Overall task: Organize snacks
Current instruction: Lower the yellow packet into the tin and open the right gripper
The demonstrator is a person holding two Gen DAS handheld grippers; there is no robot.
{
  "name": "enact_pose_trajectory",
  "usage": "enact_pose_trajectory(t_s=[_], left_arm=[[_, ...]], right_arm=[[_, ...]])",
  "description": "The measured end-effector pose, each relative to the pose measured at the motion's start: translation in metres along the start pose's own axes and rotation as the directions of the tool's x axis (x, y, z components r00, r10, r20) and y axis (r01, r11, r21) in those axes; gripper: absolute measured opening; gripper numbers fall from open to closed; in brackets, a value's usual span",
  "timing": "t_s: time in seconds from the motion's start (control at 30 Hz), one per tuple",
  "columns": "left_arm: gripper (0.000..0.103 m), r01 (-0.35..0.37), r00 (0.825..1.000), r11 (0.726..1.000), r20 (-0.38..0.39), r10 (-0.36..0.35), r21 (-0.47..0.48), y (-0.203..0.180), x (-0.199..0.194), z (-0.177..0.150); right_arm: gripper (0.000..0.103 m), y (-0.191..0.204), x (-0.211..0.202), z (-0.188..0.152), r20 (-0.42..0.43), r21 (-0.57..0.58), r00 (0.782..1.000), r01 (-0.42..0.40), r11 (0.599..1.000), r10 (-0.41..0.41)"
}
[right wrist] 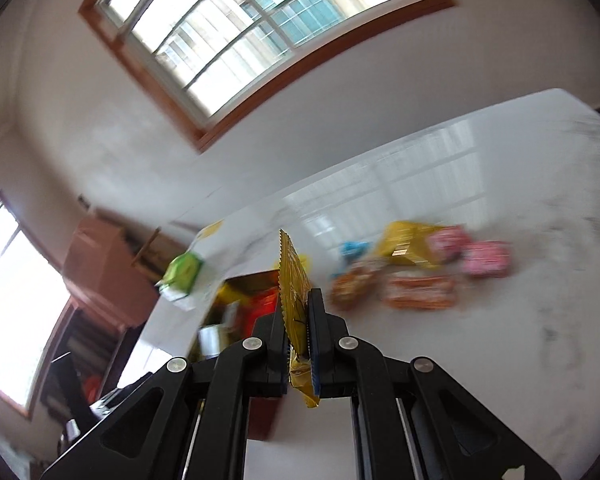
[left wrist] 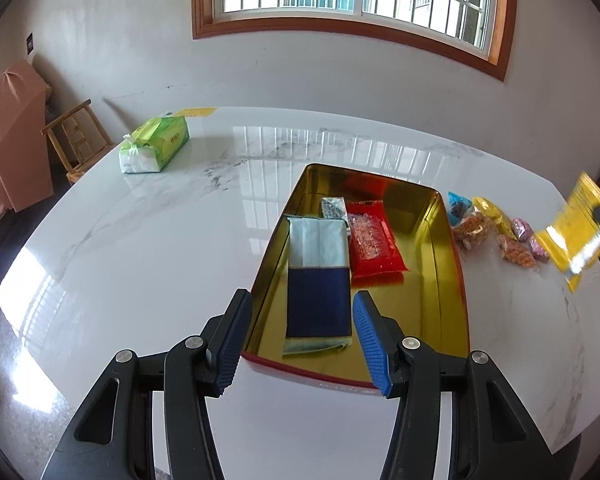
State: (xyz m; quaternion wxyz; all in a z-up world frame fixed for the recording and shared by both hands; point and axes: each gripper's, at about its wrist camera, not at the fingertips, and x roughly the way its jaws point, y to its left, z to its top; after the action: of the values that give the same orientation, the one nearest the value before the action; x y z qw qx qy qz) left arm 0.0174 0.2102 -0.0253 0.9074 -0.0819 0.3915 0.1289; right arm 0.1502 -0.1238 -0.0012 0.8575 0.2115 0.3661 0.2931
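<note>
Snacks are split between a gold-lined tin (left wrist: pixel 444 248) on the white marble table (left wrist: pixel 148 248) and a loose heap (left wrist: pixel 496 232) just beside the tin's right wall. Inside the tin lie a blue-and-white packet (left wrist: pixel 318 276), a red packet (left wrist: pixel 372 242) touching its right edge, and a small dark packet (left wrist: pixel 334 208) behind them. The heap holds orange, yellow, pink and blue wrappers, close together.

One more snack, a yellow foil packet (right wrist: pixel 294 280), is off the table: the right gripper (right wrist: pixel 298 316) has its jaws clamped together on it, the packet standing edge-on between the pads with its serrated seam pointing away from the camera. The left gripper (left wrist: pixel 302 344) hangs over the near end of the tin with its jaws apart and nothing between them.

A green tissue pack (left wrist: pixel 156 144) sits well apart at the far left of the table, with a yellow card (left wrist: pixel 194 112) behind it. A wooden chair (left wrist: pixel 78 136) stands past the table's left edge.

The left view alone shows the tin's contents sharply, and catches the lifted yellow packet at its right edge above the table. The right view is blurred; it alone shows a second window (right wrist: pixel 8 292) on the left.
</note>
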Motion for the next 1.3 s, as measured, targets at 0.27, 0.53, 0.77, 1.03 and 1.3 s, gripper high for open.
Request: enact_pose_trajectory(t_s=[0.27, 0.53, 0.77, 1.03, 1.3], left_arm=[[0.054, 0.007, 1.000, 1.000, 0.009, -0.007, 0.027, 0.009, -0.005, -0.005], [0.054, 0.022, 1.000, 0.999, 0.001, -0.022, 0.043, 0.013, 0.001, -0.003], [0.054, 0.045, 0.999, 0.998, -0.010, -0.044, 0.050, 0.012, 0.011, -0.003], [0.054, 0.052, 0.998, 0.998, -0.039, -0.050, 0.047, 0.011, 0.022, -0.004], [0.054, 0.079, 0.996, 0.995, -0.033, -0.078, 0.053, 0.002, 0.022, -0.003]], right_arm=[[0.008, 0.064, 0.079, -0.004, -0.140, -0.065, 0.986, -0.096, 0.993, 0.086], [0.008, 0.058, 0.153, -0.010, -0.286, -0.012, 0.955, -0.087, 0.996, 0.080], [0.012, 0.049, 0.197, -0.005, -0.351, -0.083, 0.936, -0.007, 0.997, -0.023], [0.068, 0.041, 0.158, 0.027, -0.170, -0.164, 0.986, -0.027, 0.986, -0.001], [0.041, -0.010, 0.109, 0.031, -0.192, -0.284, 0.966, 0.116, 0.952, -0.176]])
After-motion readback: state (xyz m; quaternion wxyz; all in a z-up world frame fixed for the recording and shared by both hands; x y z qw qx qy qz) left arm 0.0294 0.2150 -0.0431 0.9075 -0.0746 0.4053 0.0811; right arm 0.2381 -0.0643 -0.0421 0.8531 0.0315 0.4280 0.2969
